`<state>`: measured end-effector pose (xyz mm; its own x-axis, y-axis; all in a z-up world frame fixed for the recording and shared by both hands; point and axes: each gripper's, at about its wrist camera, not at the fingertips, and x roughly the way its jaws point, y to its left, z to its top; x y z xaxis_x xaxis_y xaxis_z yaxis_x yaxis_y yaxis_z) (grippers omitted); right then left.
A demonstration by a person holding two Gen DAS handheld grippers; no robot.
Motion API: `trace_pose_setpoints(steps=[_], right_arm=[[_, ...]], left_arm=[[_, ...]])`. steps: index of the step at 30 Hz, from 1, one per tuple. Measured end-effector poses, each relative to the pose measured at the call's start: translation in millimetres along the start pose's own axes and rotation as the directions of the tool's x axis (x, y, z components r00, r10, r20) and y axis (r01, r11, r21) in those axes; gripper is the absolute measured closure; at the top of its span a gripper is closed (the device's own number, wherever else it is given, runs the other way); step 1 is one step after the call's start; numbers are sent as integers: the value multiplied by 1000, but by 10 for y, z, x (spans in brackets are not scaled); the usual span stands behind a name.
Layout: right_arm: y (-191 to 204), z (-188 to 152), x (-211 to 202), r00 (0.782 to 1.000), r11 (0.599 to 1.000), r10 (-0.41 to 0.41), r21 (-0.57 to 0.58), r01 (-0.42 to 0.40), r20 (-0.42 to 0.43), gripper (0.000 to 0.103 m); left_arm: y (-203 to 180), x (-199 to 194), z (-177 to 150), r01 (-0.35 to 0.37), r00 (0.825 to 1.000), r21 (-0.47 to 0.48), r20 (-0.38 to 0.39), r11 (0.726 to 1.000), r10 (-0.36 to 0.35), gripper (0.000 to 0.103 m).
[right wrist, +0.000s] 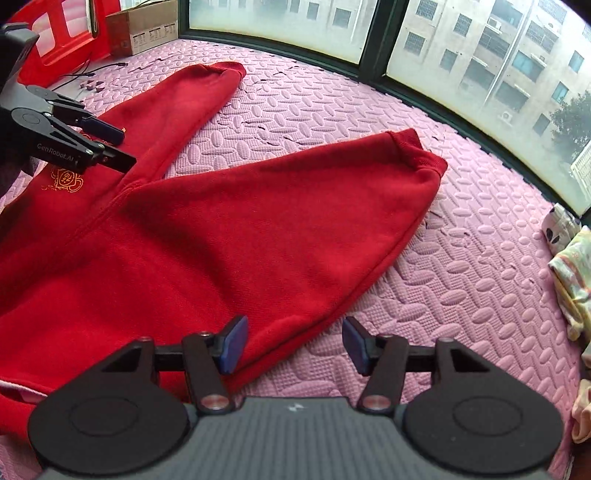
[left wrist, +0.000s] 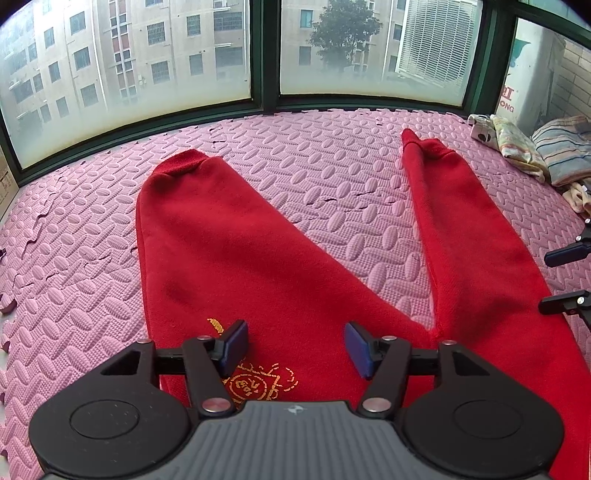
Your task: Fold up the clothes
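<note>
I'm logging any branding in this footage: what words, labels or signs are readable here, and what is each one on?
"GenRobot.AI": white lettering on the black left gripper, seen from the right wrist.
"ONG": red letters, the end of a cut-off word, on the white sign behind the right-hand window pane; a red character above it is partly cut off.
Gold embroidered emblem on the red fleece trousers: characters too small to read.
Brown cardboard box: printed marks too blurred.

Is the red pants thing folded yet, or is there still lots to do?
Not yet. Done: the red fleece trousers lie spread flat on the pink foam mat, legs apart. In hand: nothing; the left gripper hovers open over the gold emblem, and the right gripper is open at a leg's edge. Left: every fold.
</note>
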<state>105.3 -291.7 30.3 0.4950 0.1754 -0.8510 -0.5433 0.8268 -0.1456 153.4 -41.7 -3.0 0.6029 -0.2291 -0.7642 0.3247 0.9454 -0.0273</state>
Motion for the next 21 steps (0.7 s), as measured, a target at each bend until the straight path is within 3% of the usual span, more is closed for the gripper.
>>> trace_pose_setpoints(steps=[4, 10, 16, 21], right_arm=[[161, 84, -180, 994, 995, 95, 8, -96, 54, 46], [583, -3, -265, 980, 979, 198, -62, -195, 36, 46], [742, -283, -308, 985, 981, 174, -83, -175, -11, 43], [804, -319, -453, 989, 987, 144, -73, -142, 23, 39]], left_arm=[[-61, -202, -14, 26, 999, 8, 31, 1000, -27, 41], [-171, -476, -212, 55, 998, 26, 35, 998, -56, 41], [-196, -653, -584, 54, 999, 36, -4, 998, -53, 41], [-187, -833, -798, 29, 1000, 42, 1, 999, -29, 37]])
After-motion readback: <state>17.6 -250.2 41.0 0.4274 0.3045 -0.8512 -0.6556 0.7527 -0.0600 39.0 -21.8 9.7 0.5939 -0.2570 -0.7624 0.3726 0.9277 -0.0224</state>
